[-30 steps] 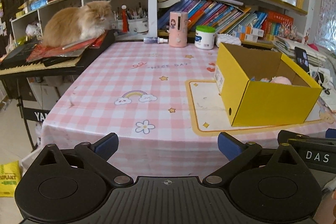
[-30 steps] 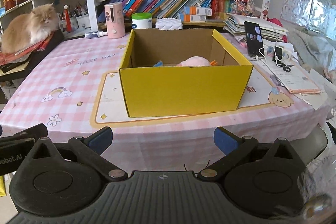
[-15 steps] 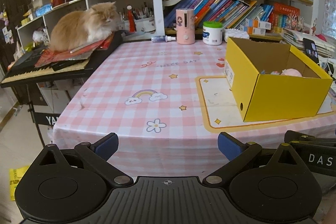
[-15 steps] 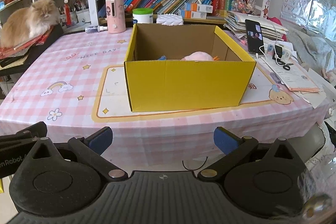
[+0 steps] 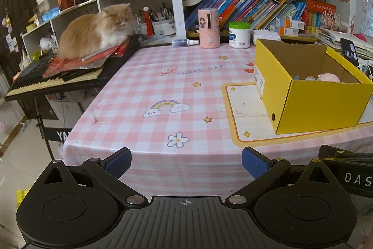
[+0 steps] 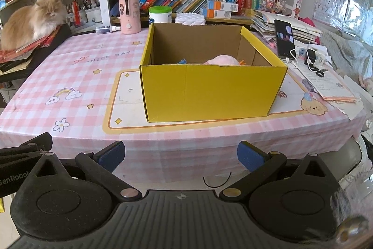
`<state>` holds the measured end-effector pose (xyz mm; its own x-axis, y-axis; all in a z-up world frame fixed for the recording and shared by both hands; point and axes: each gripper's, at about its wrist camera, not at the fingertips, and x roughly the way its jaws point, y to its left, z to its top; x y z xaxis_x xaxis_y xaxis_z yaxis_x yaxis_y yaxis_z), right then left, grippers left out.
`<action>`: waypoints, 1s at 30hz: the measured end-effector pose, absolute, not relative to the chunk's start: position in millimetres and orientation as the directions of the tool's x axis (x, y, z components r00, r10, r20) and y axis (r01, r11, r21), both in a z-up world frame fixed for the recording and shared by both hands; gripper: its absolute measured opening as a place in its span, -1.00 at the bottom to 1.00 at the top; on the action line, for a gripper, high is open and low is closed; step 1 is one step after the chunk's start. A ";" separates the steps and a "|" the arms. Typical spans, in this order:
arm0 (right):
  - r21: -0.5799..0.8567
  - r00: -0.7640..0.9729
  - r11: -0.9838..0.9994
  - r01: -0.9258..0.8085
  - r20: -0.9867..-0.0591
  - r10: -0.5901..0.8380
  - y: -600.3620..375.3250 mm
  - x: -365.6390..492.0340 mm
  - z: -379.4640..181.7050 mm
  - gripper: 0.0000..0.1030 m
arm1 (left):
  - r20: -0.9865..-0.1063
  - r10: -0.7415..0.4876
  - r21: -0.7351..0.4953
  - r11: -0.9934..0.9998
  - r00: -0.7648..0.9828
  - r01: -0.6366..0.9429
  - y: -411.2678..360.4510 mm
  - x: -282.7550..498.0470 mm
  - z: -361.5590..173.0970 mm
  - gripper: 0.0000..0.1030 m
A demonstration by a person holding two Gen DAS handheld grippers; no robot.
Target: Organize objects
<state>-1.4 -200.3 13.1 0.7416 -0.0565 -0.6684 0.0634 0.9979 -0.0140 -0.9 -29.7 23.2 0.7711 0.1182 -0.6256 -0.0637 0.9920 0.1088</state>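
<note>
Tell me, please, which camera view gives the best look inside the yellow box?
The right wrist view: it faces the yellow box squarely, showing its pink contents. The left wrist view catches the box obliquely at the frame's right edge.

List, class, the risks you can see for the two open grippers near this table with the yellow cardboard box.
1. The phone propped right of the yellow cardboard box trails white cables; the right gripper could snag them.
2. The fluffy orange cat on the black keyboard might step into the left gripper.
3. The light box could slide if bumped.
</note>
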 end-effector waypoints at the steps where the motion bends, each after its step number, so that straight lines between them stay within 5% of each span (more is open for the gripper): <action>1: -0.015 0.741 0.998 0.063 -0.669 -0.057 -200.0 -1.3 12.9 1.00 | -0.627 0.118 0.108 0.992 0.770 -0.064 -29.3 -0.8 23.0 0.98; 30: -0.019 0.725 0.998 0.064 -0.686 -0.059 -194.1 5.9 9.3 1.00 | -0.628 0.120 0.096 0.992 0.769 -0.077 -24.0 -0.3 26.1 0.98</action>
